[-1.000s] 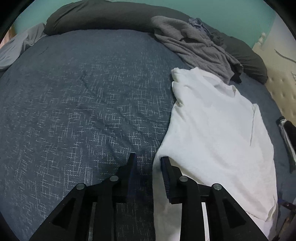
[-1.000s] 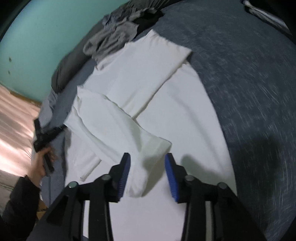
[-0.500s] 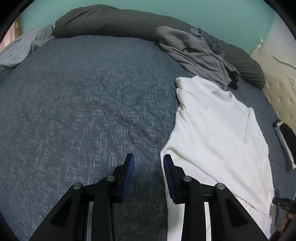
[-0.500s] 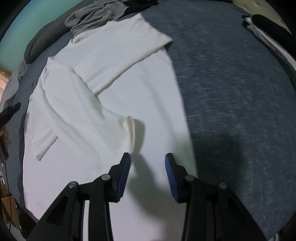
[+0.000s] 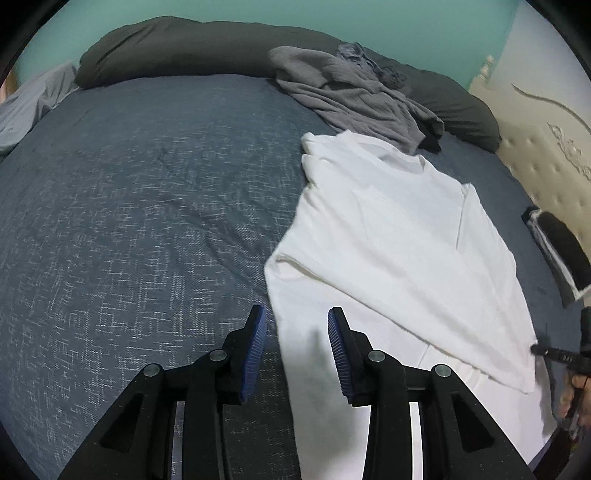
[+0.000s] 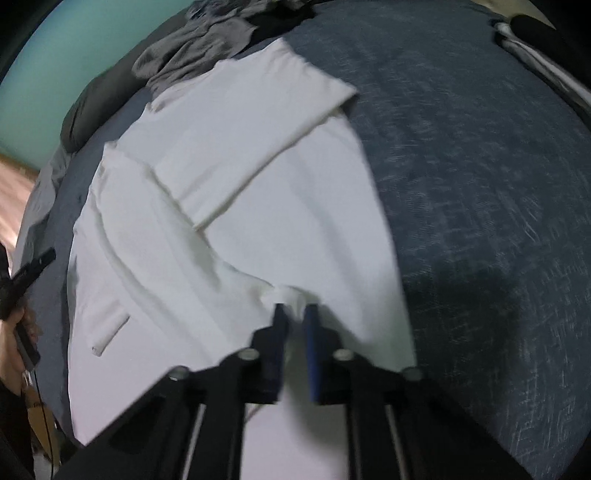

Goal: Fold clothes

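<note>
On the blue bedspread: white shirt laid flat, both sleeves folded in over the body. Landmark for everything below = the shirt.

Edges and room:
- Left of shirt in the left wrist view: wide bare stretch of bedspread, plenty of space to swing.
- Beyond its collar end: crumpled grey clothes, touching or overlapping the collar edge, can't tell which. Long dark pillow behind those, against the teal wall.
- Other long side: narrower strip of bedspread, then cream padded headboard and a black-and-white item near it.
- Hem end runs toward both cameras and the near edge of the bed.

Shirt's long axis: collar far, hem near; angled up-left in the right wrist view.

Tools:
- Left gripper: jaws wide, hovering over the shirt's left edge near the hem, nothing between the pads.
- Right gripper: jaws narrow, pinching a small raised fold of shirt at the end of the folded sleeve. Right view motion-blurred.

A hand holding the left tool visible at the far left of the right view.
</note>
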Demonstrator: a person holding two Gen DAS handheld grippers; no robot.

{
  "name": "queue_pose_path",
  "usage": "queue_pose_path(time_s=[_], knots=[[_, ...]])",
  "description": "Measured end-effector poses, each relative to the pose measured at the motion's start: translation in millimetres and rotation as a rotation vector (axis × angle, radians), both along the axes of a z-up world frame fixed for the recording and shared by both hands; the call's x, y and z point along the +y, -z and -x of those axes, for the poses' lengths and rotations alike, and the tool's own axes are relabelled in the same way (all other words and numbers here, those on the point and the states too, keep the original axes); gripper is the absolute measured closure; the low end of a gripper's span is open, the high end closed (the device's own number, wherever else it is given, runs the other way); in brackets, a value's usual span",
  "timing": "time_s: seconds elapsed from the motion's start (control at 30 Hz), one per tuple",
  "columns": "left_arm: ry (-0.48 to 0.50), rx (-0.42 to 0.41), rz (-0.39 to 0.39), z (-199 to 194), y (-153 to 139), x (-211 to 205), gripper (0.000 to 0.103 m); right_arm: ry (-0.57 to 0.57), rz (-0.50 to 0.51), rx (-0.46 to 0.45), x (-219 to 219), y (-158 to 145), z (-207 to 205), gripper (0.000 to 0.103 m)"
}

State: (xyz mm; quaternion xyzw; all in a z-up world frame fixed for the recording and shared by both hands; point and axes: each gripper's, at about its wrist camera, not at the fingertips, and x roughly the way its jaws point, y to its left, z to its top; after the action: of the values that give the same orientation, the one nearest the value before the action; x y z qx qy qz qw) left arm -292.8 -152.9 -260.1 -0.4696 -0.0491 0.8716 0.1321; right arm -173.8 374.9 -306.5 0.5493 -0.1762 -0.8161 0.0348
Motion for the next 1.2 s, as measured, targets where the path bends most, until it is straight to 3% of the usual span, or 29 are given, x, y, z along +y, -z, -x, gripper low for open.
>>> queue_pose_path(time_s=[0.2,0.6,0.97,1.2], knots=[[0.016,-0.007,0.010,2.0,5.1,9.5,0.065,0.045,0.046,0.093,14.5,-13.8,-21.0,0.101],[0.042,-0.011,0.020,0.2,4.7,17.0,0.065,0.053,0.028,0.060,19.9,5.9,-13.9,0.101],[0.027,-0.022,-0.006,4.2,14.5,11.1,0.065,0.085,0.031,0.074,29.2,-15.2,-13.0,0.099],[-0.036,-0.027,-0.066,28.2,23.6,-4.2,0.058,0.043,0.051,0.127,16.0,-31.5,21.2,0.084]])
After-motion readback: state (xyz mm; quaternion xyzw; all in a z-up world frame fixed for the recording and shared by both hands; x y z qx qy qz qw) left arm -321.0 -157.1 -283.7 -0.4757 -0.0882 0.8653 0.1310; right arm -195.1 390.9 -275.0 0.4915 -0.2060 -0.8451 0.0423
